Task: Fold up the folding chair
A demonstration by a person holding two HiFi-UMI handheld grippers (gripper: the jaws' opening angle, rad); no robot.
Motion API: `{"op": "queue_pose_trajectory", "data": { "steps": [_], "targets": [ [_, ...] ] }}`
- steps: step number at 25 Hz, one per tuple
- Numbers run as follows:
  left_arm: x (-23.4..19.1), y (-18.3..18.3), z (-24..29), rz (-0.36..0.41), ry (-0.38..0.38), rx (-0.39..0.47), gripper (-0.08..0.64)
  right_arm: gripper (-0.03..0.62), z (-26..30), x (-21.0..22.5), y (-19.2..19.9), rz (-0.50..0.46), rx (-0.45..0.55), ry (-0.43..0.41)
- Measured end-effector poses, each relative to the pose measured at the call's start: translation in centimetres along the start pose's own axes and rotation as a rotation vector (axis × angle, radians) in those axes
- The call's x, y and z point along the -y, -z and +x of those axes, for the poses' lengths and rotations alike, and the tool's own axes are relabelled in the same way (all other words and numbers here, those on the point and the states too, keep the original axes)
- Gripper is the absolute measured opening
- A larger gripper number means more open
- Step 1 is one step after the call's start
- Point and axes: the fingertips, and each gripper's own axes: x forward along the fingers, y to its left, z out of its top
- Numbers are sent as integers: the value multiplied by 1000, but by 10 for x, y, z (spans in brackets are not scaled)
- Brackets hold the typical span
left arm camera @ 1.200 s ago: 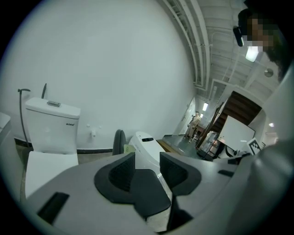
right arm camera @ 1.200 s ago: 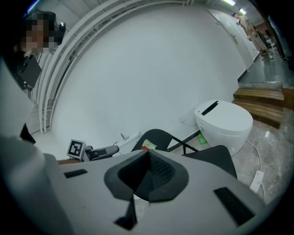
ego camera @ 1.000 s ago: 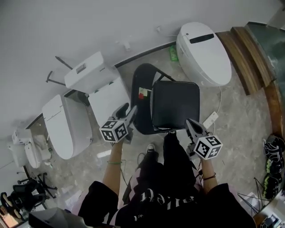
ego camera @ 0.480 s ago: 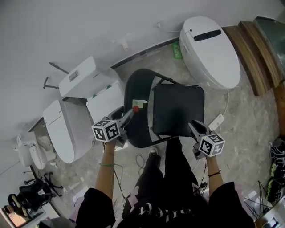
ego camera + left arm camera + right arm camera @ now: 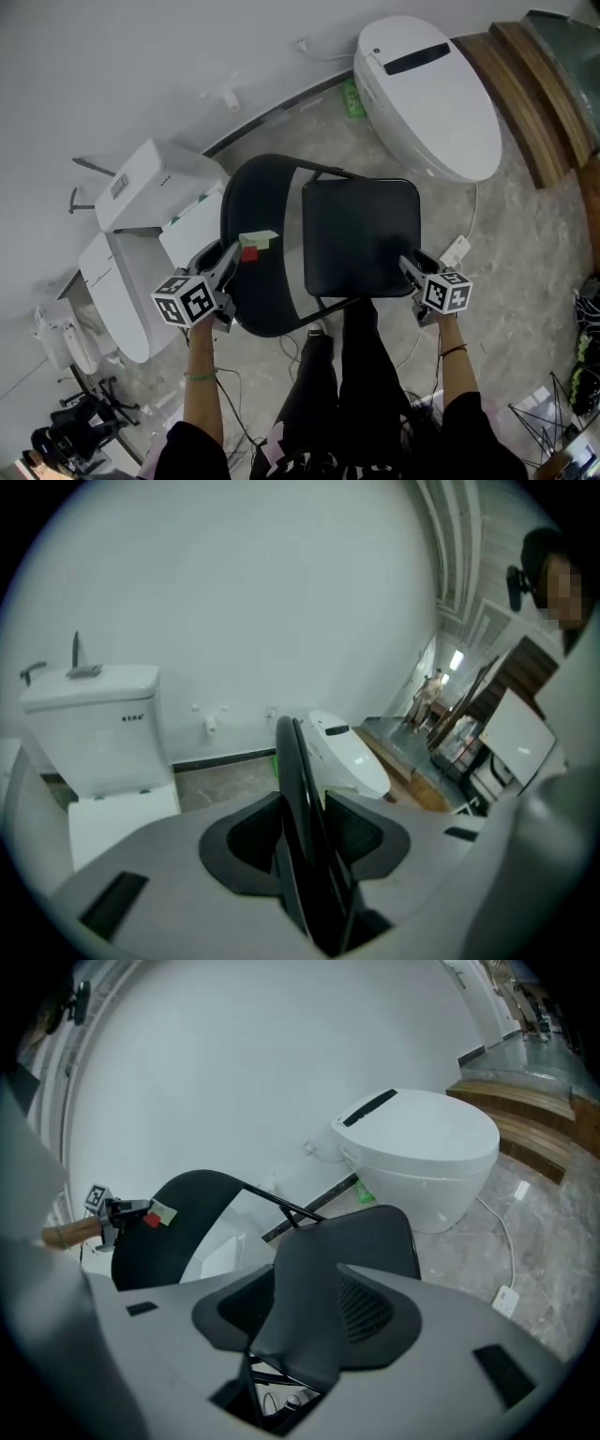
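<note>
Left gripper (image 5: pixel 228 255): jaws just closing, pinching backrest (image 5: pixel 267 197) rim.
Right gripper (image 5: pixel 409 265): jaws just opening, spread around seat (image 5: pixel 361 234) near corner.
Folding chair (image 5: pixel 281 309): unfolded.

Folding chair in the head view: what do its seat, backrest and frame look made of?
Seat: probably black padded vinyl or leatherette; matte, with soft rounded corners. Backrest: a similar black covering, with a slight sheen along its edge in the left gripper view. Frame: thin black tube, likely painted metal.
</note>
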Motion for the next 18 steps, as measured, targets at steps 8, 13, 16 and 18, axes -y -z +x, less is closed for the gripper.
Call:
{"op": "queue_pose_trajectory", "data": {
  "steps": [8,13,16,18],
  "targets": [
    [-3,-23,28,61,19,-35,143,224,26,80,6,18,-14,95],
    [-12,-54,61,153,37,-71,145,255,46,106,18,51,-42,112],
    [-14,-74,84,209,48,-94,147,265,61,115,27,64,-69,100],
    [-11,-82,94,234,73,-103,149,275,70,122,33,59,-75,99]
  ]
}}
